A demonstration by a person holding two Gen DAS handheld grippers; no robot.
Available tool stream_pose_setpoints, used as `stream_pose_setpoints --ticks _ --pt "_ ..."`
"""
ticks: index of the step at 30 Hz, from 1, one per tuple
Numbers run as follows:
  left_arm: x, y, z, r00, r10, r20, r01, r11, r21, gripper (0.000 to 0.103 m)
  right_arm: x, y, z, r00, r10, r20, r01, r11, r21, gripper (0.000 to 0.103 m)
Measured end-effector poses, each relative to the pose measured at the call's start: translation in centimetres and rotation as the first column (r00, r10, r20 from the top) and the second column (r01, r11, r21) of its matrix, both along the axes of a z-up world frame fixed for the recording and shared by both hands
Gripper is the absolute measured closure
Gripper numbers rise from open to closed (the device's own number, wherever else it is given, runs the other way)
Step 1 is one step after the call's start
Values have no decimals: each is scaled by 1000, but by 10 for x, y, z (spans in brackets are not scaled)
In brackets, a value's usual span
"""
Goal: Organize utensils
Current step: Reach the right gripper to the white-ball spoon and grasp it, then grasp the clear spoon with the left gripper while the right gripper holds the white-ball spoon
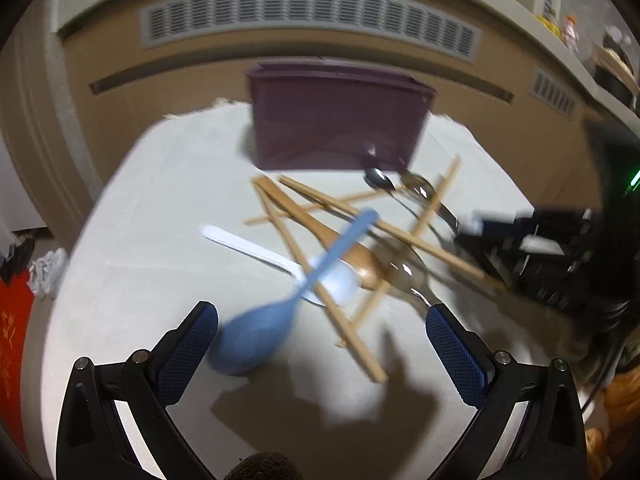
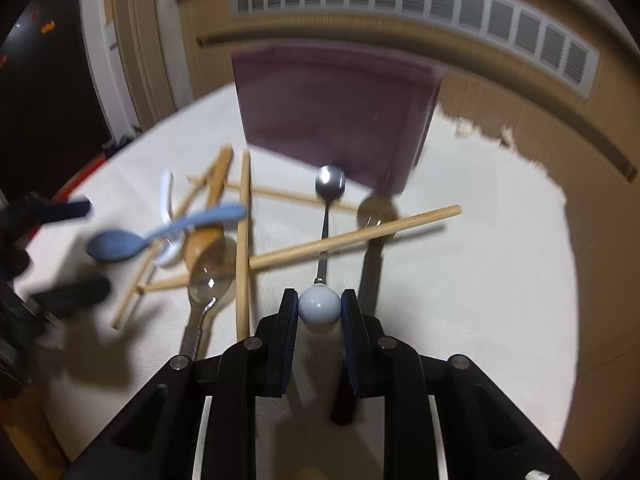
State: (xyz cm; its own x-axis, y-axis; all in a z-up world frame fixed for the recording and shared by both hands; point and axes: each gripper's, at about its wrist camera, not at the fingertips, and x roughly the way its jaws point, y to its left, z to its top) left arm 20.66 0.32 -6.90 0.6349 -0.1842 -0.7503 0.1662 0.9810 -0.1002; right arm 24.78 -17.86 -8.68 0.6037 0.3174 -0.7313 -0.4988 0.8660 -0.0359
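We hold the small metal spoon (image 2: 325, 216) by its round white knob between the closed jaws of our right gripper (image 2: 319, 305) — smooth, stiff, light, so it may slip — its bowl lies before the purple bin (image 2: 332, 108), while our left gripper (image 1: 322, 332) is wide open.

On the desk (image 2: 480, 280) I see the bin (image 2: 332, 112) standing at the back, the crossed chopsticks (image 2: 352, 238) and spoons heaped before it, and the ball-ended spoon (image 2: 326, 216) lying rightmost, its bowl nearest the bin, handle toward me.
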Motion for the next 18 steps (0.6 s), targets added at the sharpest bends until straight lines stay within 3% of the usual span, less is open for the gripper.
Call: stream_pose_setpoints --ticks 4,7,12,18 --pt "12 -17 -9 993 -33 -115 25 997 -75 0 -9 -13 26 997 -21 71 17 999 44 82" --pt "21 -24 -14 985 -30 -169 5 990 -144 2 -10 -18 26 994 -42 98 38 999 37 82" --pt "29 -31 -23 981 31 -190 -43 997 -59 25 -13 -28 6 995 -60 74 56 997 54 82" --pt "39 -34 -27 980 88 -177 -85 996 27 37 -16 -35 4 995 -67 77 59 993 99 82"
